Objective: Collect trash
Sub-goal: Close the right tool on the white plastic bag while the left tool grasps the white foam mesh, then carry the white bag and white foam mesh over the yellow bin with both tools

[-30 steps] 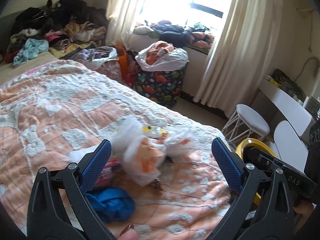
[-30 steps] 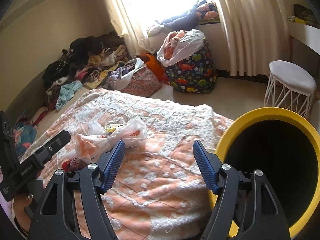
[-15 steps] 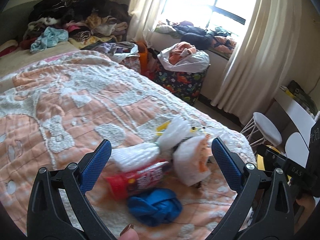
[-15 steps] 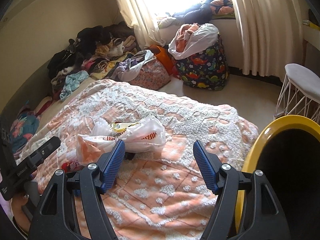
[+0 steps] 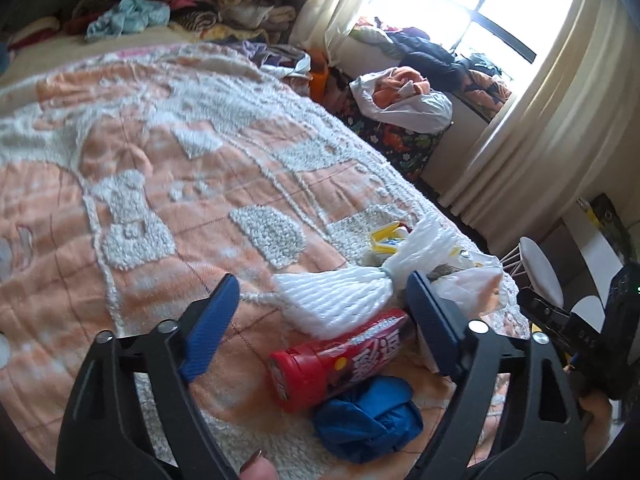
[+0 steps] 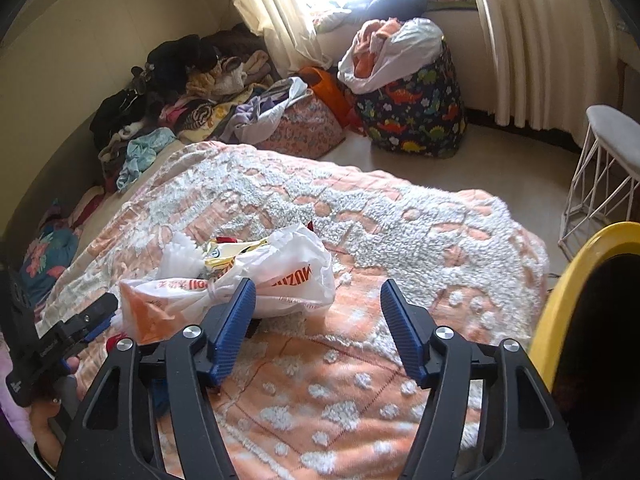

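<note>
Trash lies in a heap on the orange and white bedspread (image 5: 160, 168). In the left wrist view I see a white foam net sleeve (image 5: 340, 300), a red snack canister (image 5: 332, 364) on its side, a crumpled blue bag (image 5: 368, 420) and a yellow wrapper (image 5: 388, 236). My left gripper (image 5: 320, 320) is open and empty, with the foam sleeve and canister between its fingers. In the right wrist view a white and orange plastic bag (image 6: 256, 288) lies just ahead. My right gripper (image 6: 316, 328) is open and empty to the bag's right. A yellow-rimmed bin (image 6: 568, 304) stands at the right edge.
A dinosaur-print hamper (image 6: 416, 116) stuffed with clothes stands on the floor by the curtains (image 6: 536, 40). Piled clothes (image 6: 180, 96) line the far wall. A white wire stool (image 6: 604, 168) stands beyond the bed's corner, near the bin.
My left gripper has moved forward and down to the trash heap; the canister and foam sleeve now lie between its fingers. My right gripper has swung left, toward the plastic bag.
</note>
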{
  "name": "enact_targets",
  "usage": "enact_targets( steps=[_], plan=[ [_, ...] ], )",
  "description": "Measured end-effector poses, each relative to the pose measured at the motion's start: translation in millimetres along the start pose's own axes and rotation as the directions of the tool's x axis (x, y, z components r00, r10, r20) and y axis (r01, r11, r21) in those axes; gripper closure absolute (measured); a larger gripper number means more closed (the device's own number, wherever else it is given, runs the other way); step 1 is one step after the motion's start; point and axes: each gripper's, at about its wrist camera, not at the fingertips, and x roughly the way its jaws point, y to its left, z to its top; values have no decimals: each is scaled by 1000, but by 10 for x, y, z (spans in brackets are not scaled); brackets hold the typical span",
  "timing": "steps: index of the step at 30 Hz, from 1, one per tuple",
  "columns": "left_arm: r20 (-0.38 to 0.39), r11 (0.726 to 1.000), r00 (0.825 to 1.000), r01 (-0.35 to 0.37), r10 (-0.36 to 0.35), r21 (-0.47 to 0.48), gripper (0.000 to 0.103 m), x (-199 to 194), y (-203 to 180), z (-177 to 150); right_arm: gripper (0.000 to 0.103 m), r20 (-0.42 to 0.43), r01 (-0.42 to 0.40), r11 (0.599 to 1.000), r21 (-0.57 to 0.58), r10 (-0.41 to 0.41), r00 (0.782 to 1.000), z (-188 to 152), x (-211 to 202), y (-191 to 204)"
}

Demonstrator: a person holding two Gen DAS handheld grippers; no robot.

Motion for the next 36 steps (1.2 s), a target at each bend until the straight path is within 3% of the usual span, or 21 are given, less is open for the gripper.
enact_targets(
  steps=[6,15,24,29,36],
  plan=[
    [-33,999,999,19,-20,-29,39,109,41,-12,53,-43,-26,999,28,28,999,62,222,-34],
    [-53,999,998,29,-31,-27,46,180,16,-44,88,-80,-54,998,18,56,995,-43,293,-23],
    [-52,1000,998,31,-31,3,65,162,-94,-39,93,-36,-32,999,-25,31,999,-178,13,-1],
    [-52,999,998,33,-32,29,89,136,-163,-43,94,-31,-25,999,-20,24,999,-266,-134,-24],
    [-44,997,998,54,-51,56,100,45,-284,-60,95,-18,-27,999,-20,27,999,-375,-345,-33]
  ],
)
